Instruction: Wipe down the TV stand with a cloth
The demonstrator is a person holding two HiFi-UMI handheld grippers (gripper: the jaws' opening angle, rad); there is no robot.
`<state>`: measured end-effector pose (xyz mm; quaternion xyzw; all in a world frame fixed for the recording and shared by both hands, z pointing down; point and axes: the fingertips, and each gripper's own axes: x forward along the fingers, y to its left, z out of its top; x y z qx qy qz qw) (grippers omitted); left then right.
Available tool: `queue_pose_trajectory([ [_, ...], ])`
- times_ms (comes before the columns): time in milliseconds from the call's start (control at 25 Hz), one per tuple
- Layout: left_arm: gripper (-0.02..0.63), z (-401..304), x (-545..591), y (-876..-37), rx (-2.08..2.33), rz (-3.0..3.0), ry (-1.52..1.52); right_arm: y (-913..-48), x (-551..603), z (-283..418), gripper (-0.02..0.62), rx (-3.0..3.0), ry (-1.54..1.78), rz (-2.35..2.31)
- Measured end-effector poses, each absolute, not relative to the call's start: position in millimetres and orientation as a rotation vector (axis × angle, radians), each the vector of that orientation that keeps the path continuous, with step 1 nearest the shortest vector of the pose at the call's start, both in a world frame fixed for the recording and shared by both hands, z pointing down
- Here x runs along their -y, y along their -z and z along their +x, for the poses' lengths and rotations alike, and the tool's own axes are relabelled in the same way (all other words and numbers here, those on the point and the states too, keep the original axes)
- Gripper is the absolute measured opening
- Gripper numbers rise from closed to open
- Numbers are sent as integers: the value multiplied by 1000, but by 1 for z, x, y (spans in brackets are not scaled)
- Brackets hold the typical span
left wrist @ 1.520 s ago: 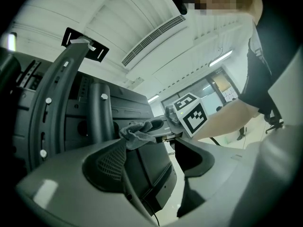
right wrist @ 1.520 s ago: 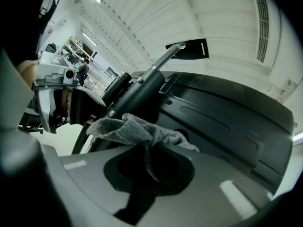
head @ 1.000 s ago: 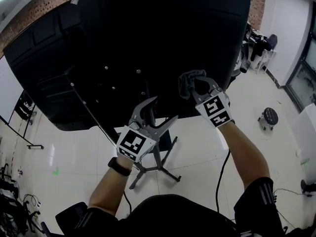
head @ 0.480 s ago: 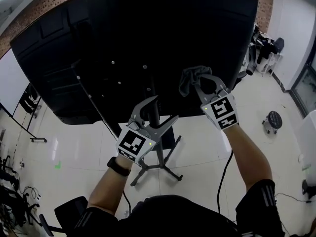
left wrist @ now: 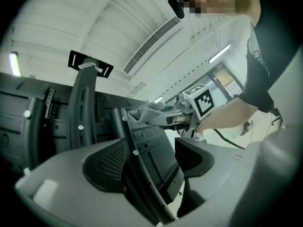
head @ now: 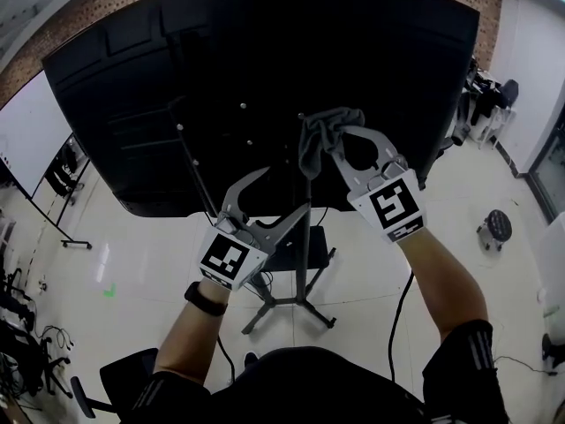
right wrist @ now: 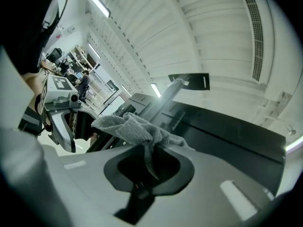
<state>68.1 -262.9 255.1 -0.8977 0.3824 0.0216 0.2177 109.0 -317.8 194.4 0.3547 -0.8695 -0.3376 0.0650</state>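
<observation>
The TV stand's black pole (head: 304, 223) rises from splayed legs (head: 284, 302) to the back of a big black TV (head: 265, 69). My right gripper (head: 341, 133) is shut on a grey cloth (head: 320, 137), which hangs against the TV back just right of the pole's top. In the right gripper view the cloth (right wrist: 136, 127) is bunched over the closed jaws of my right gripper (right wrist: 150, 151). My left gripper (head: 279, 194) is open, lower down, its jaws on either side of the pole. In the left gripper view the pole (left wrist: 137, 167) runs between the jaws of my left gripper (left wrist: 152, 171).
A thin cable (head: 196, 182) slants down the TV back left of the pole. A black cord (head: 395, 321) trails on the white tiled floor. A round stool (head: 497, 228) stands at right, racks and clutter (head: 18, 325) at far left.
The right gripper with the cloth has come left, up against the pole's top. The whole view has shifted, the TV now sitting lower and further right. The left gripper stays open at the pole.
</observation>
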Motion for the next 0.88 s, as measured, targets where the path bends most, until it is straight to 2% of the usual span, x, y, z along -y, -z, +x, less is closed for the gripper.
queue_pose_trajectory([
  [320,344,-29,247,-234,-1148,-2400,-61,-167,277,-2,31,2606,1186,923],
  [880,344,-202,231,-225,-1298,-2331,-50,-168,263,-209,31,2521,1221,737],
])
